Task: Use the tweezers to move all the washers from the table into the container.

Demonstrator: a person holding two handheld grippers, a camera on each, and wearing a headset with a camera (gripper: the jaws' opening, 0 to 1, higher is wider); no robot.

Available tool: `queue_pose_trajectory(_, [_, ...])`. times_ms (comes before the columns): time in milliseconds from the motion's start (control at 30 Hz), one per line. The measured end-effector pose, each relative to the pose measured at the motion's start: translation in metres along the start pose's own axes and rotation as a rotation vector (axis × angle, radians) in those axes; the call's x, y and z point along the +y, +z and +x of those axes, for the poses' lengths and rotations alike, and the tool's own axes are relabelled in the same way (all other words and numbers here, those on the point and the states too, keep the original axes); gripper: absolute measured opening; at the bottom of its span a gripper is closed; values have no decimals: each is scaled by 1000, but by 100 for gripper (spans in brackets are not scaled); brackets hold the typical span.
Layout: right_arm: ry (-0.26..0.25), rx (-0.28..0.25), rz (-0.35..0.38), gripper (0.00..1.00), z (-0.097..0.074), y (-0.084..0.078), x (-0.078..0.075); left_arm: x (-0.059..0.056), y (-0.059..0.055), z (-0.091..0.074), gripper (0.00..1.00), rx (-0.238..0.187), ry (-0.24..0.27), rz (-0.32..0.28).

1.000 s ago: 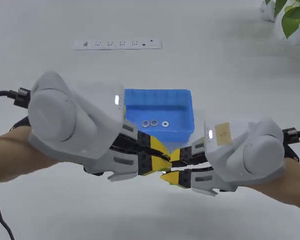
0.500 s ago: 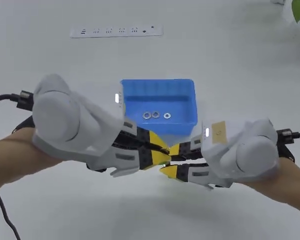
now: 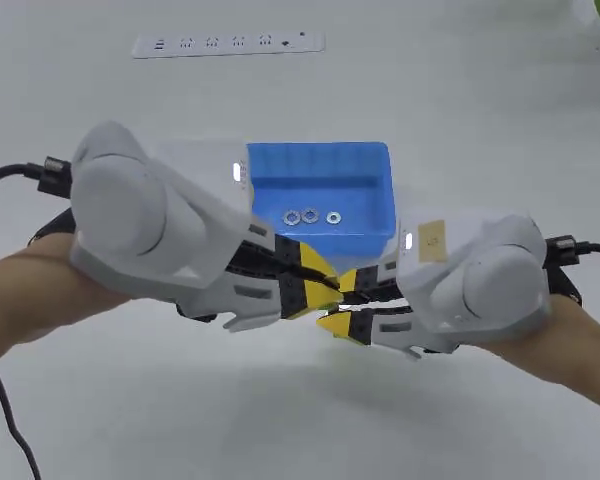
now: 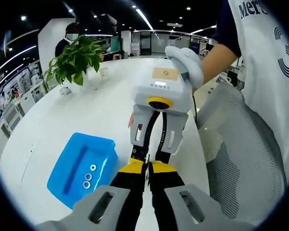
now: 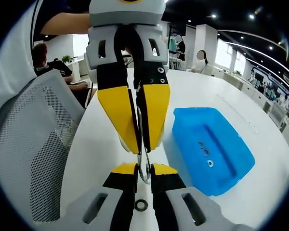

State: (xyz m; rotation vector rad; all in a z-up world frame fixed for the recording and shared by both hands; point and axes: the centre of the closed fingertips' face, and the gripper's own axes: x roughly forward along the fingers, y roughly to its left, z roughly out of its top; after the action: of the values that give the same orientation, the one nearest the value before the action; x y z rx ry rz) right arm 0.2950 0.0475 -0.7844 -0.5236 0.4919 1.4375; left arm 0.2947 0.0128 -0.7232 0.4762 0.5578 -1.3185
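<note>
Blue smooth-walled rectangular container (image 3: pixel 320 165) on matte white table (image 3: pixel 460 100), with three flat metal ring washers (image 3: pixel 309 217) inside. Fourth dark ring washer (image 5: pixel 141 205) on table below jaw tips. Left gripper (image 4: pixel 147 167) and right gripper (image 5: pixel 144 169) tip to tip on near side of container, yellow-capped jaws of both pinched on thin looped steel tweezers (image 5: pixel 141 156)

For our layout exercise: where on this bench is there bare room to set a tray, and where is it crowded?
Bare table lies between the power strip and the blue container, and right of the container. Crowded: container's near side, where left gripper and right gripper meet.
</note>
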Motion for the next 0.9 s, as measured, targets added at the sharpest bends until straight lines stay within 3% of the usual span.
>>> queue_pose_trajectory(900, [0,10,14,12,0,-6,-1,-1,1,4,7,-11,-15,-24])
